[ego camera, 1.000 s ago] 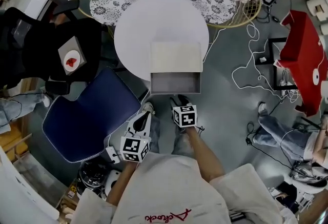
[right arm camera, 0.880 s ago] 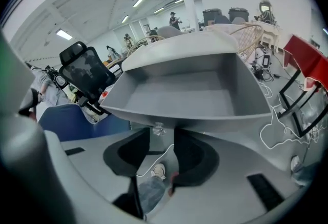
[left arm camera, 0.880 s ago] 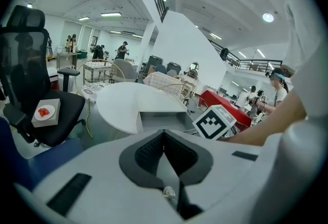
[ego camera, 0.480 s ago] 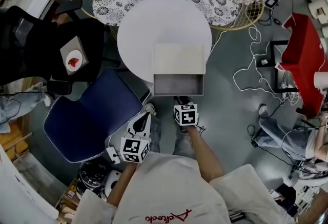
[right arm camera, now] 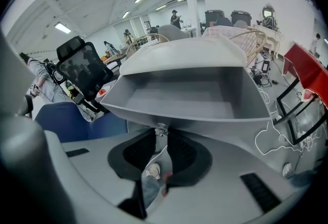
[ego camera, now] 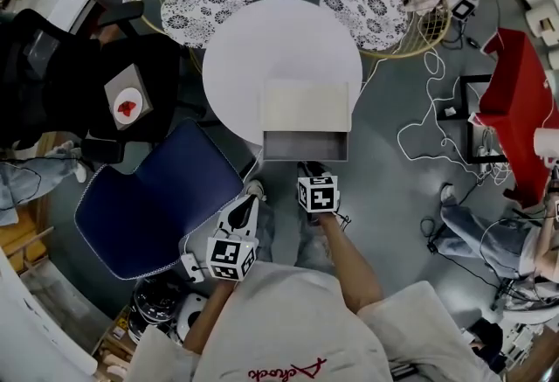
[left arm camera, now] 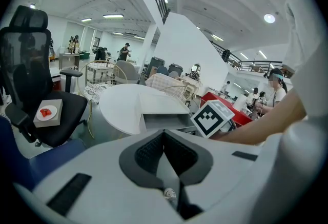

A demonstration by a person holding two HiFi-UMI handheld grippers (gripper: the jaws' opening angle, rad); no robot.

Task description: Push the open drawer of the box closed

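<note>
Left gripper idle, jaws together, empty. Right gripper pinched on the knob of the drawer (part-open, box at table edge). We should push straight and level to avoid skewing.

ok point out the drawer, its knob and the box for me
drawer point(ego camera: 304, 144): head view, on its bare inside floor.
drawer knob point(right arm camera: 161, 129): right gripper view, on the knob's small metal head.
box point(ego camera: 306, 106): head view, on its flat top.
</note>
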